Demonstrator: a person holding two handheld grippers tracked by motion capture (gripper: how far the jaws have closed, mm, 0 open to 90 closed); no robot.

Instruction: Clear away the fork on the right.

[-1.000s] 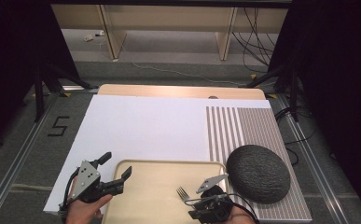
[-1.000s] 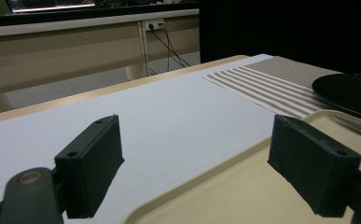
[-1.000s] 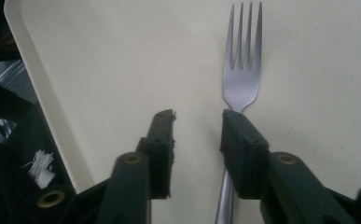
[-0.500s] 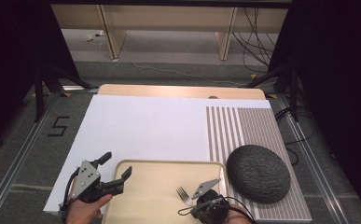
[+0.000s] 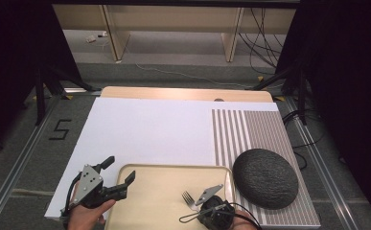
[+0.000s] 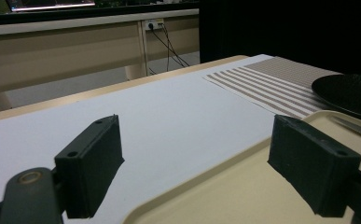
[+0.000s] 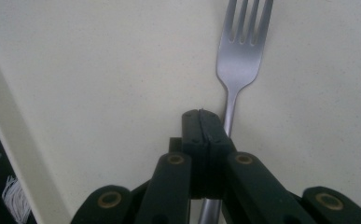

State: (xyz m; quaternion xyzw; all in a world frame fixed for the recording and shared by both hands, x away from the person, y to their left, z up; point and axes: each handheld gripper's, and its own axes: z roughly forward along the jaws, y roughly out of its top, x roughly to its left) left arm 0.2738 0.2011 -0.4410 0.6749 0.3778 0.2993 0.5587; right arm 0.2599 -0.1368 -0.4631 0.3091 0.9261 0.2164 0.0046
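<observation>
A dim room with pale shelving and trailing cables lies behind the worktop (image 5: 183,93), which carries a white sheet (image 5: 149,132) and, to its right, a striped mat (image 5: 250,129). A dark round plate (image 5: 265,178) sits on the mat's near end. A beige tray (image 5: 164,191) lies at the near edge, partly on the sheet, with its right rim just beside the plate.

A fork (image 7: 243,51) lies flat in the tray's right part, tines pointing away from the person. The right gripper (image 7: 201,114) is tipped down over the fork's handle. Its jaws have just been closing and now stand pressed together, pad against pad. In the right gripper view the handle runs along the outer side of one jaw, touching it, and is not between the pads. In the high view this gripper (image 5: 207,203) is at the tray's near right.

The left gripper (image 5: 118,170) is held in a hand (image 5: 85,215) at the tray's near left corner. Its jaws stand wide apart with nothing between them, one over the sheet, the other over the tray's rim.
</observation>
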